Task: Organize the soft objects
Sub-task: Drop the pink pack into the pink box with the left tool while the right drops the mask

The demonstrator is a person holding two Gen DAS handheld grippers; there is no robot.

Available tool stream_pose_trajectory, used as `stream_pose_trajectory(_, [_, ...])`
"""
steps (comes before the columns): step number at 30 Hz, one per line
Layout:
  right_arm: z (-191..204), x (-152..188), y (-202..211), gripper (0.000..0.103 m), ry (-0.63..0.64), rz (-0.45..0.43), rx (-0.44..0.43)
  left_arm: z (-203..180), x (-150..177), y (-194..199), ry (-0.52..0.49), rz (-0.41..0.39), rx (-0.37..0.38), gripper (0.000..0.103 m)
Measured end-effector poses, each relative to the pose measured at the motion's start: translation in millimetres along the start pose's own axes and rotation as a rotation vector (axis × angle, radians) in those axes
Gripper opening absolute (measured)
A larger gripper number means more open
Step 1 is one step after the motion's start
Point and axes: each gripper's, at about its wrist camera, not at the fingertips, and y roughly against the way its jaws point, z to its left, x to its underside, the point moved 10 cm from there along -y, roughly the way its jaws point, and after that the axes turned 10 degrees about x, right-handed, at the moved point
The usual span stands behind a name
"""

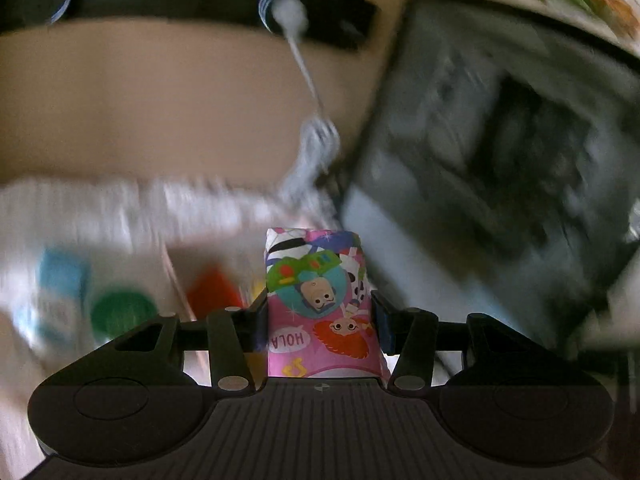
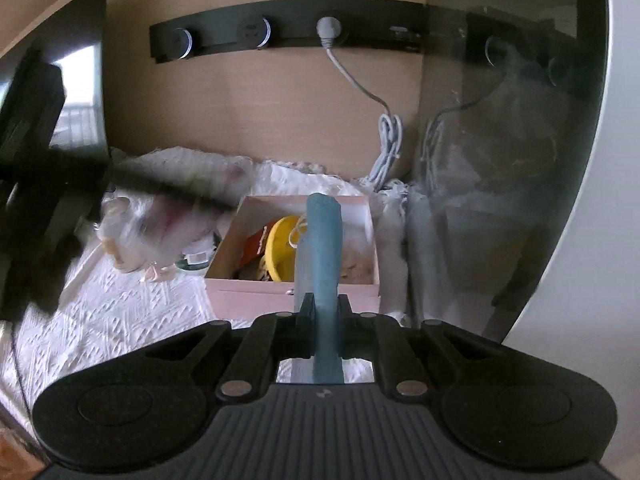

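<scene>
A pink cartoon-printed soft pouch (image 1: 320, 300) is pinched at lower centre of the left view by the left gripper (image 1: 320, 312). A blue soft strip (image 2: 322, 276) is clamped by the right gripper (image 2: 323, 312); beyond it, at mid-frame, a pink box (image 2: 296, 294) is seen on a white cloth (image 2: 120, 312).

The left gripper (image 1: 320, 316) has its two black fingers closed, and they clamp a pink cartoon-printed pouch (image 1: 320, 300) from both sides; the pouch stands up between them. The right gripper (image 2: 323, 320) also has its fingers pressed together, much narrower, and they pinch a thin blue soft piece (image 2: 322, 248) that stands upright.
</scene>
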Motion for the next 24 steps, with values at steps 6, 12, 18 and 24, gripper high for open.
stream_pose_trajectory(6, [3, 10, -12, 0.009, -0.027, 0.008, -0.008, 63, -9, -69, 0.142, 0.036, -0.028, 0.057])
stream_pose_trajectory(12, [-5, -25, -31, 0.009, -0.05, -0.03, 0.031, 90, 10, -80, 0.254, 0.029, -0.029, 0.056])
stream_pose_trajectory(18, [-11, -86, -80, 0.009, -0.087, -0.106, 0.096, 89, -7, -50, 0.247, -0.029, -0.037, 0.056])
stream_pose_trajectory(24, [-12, -98, -164, 0.009, -0.055, -0.101, 0.233, 89, 25, -58, 0.239, 0.076, -0.025, 0.055])
